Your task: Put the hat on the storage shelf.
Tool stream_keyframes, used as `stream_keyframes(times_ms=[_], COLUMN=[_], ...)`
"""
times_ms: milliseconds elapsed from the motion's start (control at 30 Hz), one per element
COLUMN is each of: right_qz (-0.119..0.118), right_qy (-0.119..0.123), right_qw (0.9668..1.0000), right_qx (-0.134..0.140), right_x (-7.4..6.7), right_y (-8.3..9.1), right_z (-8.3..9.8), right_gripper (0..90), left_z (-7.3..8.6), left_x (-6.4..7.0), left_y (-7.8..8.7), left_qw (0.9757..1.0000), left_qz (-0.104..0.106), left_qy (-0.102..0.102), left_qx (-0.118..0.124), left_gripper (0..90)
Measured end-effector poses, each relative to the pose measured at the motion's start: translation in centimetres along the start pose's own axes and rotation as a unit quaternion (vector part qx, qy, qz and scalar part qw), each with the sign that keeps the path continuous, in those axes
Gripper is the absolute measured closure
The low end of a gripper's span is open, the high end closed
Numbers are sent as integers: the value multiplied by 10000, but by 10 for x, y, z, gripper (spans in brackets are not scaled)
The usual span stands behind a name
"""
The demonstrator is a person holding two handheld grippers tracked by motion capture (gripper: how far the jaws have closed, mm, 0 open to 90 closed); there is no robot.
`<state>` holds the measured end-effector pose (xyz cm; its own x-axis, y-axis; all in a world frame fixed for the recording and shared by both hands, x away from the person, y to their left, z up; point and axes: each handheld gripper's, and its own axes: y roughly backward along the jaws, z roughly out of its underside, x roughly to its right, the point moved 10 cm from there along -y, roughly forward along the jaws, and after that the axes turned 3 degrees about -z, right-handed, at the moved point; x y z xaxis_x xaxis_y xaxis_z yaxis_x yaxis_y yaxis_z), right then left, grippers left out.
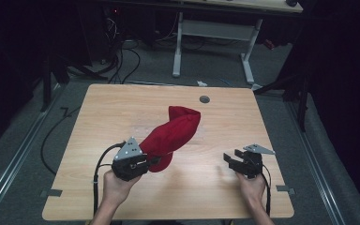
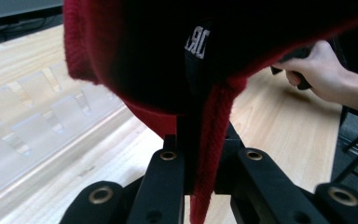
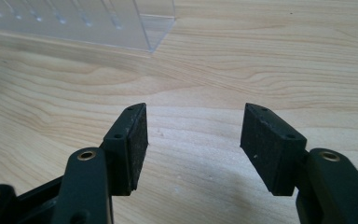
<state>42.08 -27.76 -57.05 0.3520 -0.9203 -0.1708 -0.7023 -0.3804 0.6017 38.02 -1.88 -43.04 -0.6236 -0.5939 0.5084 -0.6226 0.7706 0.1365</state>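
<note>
- The left gripper (image 1: 157, 161) is clamped on the rim of a red knitted hat (image 1: 171, 136); in the left gripper view the doubled red edge (image 2: 212, 140) is seen pinched between the 2 closed jaws, with the hat's dark opening bulging just above them.
- The right gripper (image 1: 232, 158) is held with its 2 jaws apart and nothing between them; in the right gripper view bare wood of the table (image 3: 205, 79) lies between and beyond its pads (image 3: 140, 144).
- The hat is stretched away from the left jaws toward the far side of the table, its far end resting on the wood and its near end lifted; it lies well apart from the right jaws.
- A slip is judged possible: only a thin strip of rim is gripped, so a pull or lift could draw the knit out of the jaws.
- A snag is also judged possible, since loose knit could be caught on the jaw hardware if it is dragged.
- If the right gripper is brought in, both layers might be pinched together, because the opening sags against the left jaws.
- The hat looks soft, ribbed and limp, with a dark lining and a small label (image 2: 197, 43) bearing white letters inside, too partial to be read.
- A clear plastic piece (image 3: 121, 28) lies on the wood beyond the right jaws.
</note>
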Motion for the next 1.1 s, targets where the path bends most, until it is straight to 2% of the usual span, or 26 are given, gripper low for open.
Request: stream_keyframes(times_ms=[233, 400, 500, 667, 767, 967, 1100], right_qz=[188, 314, 315, 376, 388, 481, 483], right_qy=[174, 324, 316, 428, 462, 611, 617], right_qw=[9996, 9986, 9987, 9975, 9969, 9958, 9957], right_qx=[-123, -261, -244, -411, -498, -491, -489], right_x=[5, 5, 4, 2, 1, 2, 1], right_y=[-6, -14, -17, -24, -27, -29, -29], right_z=[3, 7, 7, 11, 14, 14, 14], right_gripper=[399, 399, 400, 403, 397, 393, 393], left_z=[-19, -27, -29, -34, -38, -50, -58], left_x=[-14, -24, -30, -39, -45, -57, -62], left_y=[2, 3, 2, 2, 2, 4, 5], left_qw=[9993, 9985, 9982, 9972, 9965, 9935, 9927], left_qz=[-134, -211, -276, -391, -442, -574, -632], left_qy=[138, 248, 245, 295, 332, 464, 410], left_qx=[314, 444, 478, 564, 633, 862, 941], left_gripper=[850, 850, 850, 849, 849, 849, 849])
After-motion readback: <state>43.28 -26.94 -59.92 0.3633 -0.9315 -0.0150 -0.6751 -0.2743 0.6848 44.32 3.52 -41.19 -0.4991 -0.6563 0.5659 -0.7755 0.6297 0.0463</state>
